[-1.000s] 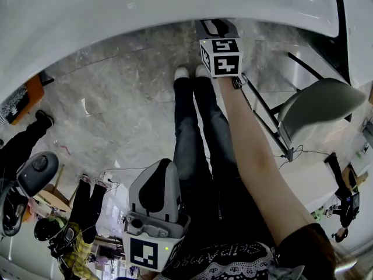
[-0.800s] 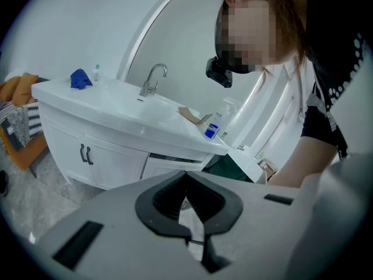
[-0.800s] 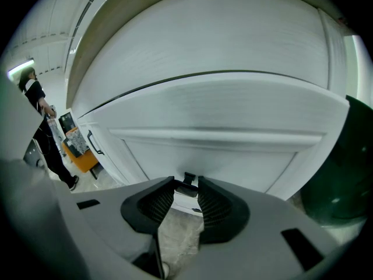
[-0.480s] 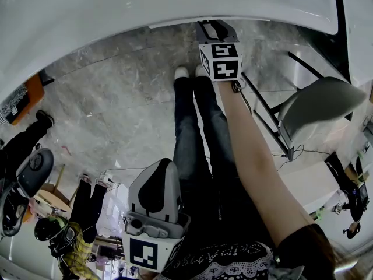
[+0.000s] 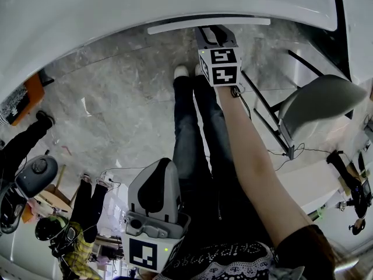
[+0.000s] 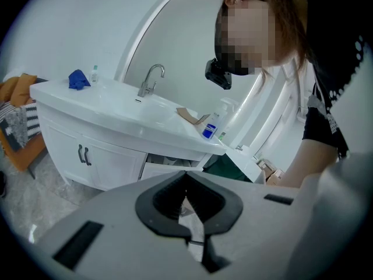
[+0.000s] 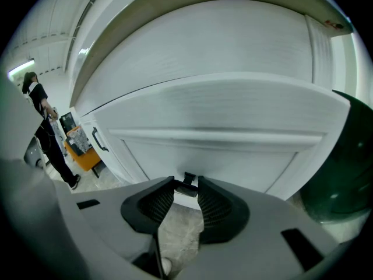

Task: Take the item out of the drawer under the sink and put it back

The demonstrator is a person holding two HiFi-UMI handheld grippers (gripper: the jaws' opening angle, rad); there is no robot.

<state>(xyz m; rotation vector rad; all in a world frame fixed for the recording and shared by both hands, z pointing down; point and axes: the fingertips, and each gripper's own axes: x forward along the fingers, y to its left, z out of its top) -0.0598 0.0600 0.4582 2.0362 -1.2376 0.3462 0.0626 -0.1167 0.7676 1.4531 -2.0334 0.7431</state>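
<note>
White curved vanity counter point(image 5: 116, 16) w/ a sink spans the far side of the head view. Grey marbled floor point(image 5: 116, 98) lies below it. A grey plastic chair point(image 5: 326, 101) stands at the right. The person's legs in dark jeans point(image 5: 198, 144) run from near to far, mid-scene.

White flat drawer front point(image 5: 207, 25) sits just under the counter edge, a little way out from the cabinet. In the right gripper view it point(image 7: 221, 115) fills most of the picture. The item in the drawer can't be seen in any view.

Right gripper point(image 5: 215, 35), at the end of a stretched bare arm, is up against the drawer front. Its jaws point(image 7: 187, 186) are clamped on the small dark metal drawer handle point(image 7: 189, 178), one pad each side, touching it.

Left gripper point(image 5: 156, 182) is held back near the body, well apart from the vanity. Its jaws point(image 6: 186, 177) are together at the tips w/ nothing btwn them.

The left gripper view shows on the counter point(image 6: 116, 112):
- a chrome tap point(image 6: 150, 77) in the middle
- a crumpled blue cloth point(image 6: 77, 79) at the far left
- a small blue-labelled bottle point(image 6: 211, 127) at the right

Dark paired door handles point(image 6: 83, 154) sit on the cabinet doors to the left of the drawer point(image 6: 166, 169).
</note>
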